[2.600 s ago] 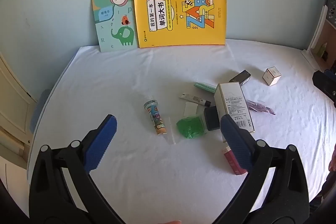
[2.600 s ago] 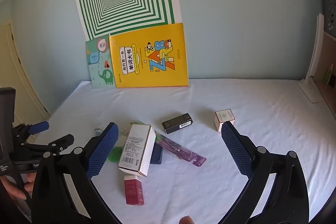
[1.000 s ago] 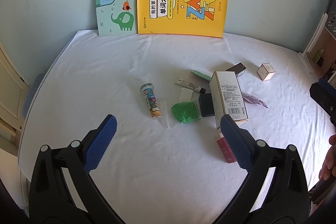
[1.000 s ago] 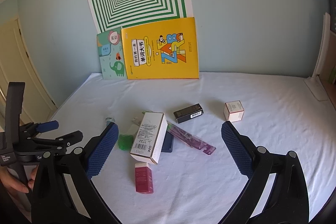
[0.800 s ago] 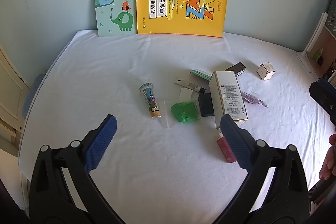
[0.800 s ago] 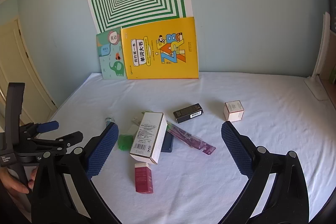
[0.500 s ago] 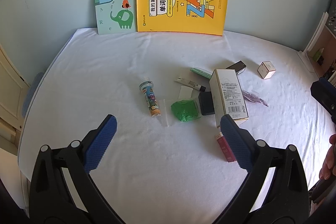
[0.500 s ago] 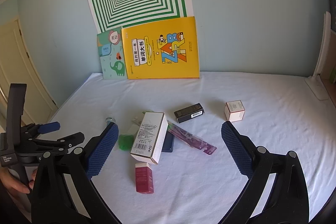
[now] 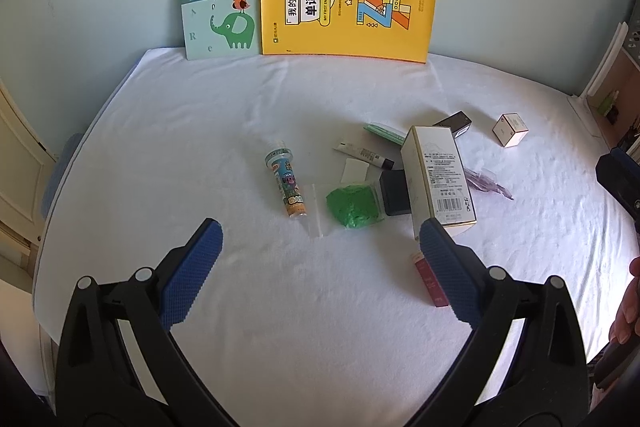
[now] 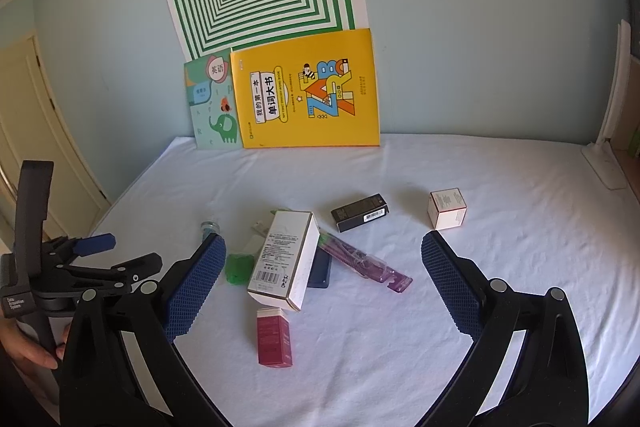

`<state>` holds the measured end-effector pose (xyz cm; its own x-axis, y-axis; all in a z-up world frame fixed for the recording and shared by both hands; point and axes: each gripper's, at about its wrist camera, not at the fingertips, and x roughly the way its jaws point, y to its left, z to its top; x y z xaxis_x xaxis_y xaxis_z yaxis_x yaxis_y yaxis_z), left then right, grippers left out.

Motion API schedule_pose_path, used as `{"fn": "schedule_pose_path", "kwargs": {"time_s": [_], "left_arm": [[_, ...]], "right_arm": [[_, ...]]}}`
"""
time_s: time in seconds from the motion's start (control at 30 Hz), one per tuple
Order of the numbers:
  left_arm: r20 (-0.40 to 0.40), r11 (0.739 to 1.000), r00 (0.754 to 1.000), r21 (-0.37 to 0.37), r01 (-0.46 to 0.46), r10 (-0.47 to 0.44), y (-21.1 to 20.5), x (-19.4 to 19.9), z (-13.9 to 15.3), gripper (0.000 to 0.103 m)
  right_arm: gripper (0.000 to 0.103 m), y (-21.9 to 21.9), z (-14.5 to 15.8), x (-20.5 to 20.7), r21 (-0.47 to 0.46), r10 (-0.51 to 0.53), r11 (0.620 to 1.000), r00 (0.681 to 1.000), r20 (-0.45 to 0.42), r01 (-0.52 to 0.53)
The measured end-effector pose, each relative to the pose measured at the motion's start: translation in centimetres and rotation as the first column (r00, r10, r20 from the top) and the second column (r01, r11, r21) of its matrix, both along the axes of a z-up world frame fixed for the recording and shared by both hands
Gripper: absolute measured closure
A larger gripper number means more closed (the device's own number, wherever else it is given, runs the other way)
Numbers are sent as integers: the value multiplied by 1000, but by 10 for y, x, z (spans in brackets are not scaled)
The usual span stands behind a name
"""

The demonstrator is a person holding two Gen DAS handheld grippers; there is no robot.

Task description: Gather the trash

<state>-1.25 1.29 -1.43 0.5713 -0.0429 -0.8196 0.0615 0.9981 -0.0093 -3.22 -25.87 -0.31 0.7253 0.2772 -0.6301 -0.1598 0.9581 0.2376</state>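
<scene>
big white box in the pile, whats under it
The big white box lies tilted over a dark blue flat item, with one end of the purple wrapper tucked beneath its side. Whatever else lies beneath is covered.

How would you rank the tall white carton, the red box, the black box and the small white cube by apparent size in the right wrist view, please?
1. tall white carton, clearly largest.
2. red box, though nearest the camera.
3. black box and small white cube look alike, so no ranking.
</scene>
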Motion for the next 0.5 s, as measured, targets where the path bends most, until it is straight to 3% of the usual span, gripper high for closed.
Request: {"fn": "schedule_pose_path", "kwargs": {"time_s": [0.5], "left_arm": [[-5,1000,1000,-7,6,-6,-1,-1,-1,6]], "right_arm": [[6,1,-1,-2,0,3,1000,1000,1,-3]]}}
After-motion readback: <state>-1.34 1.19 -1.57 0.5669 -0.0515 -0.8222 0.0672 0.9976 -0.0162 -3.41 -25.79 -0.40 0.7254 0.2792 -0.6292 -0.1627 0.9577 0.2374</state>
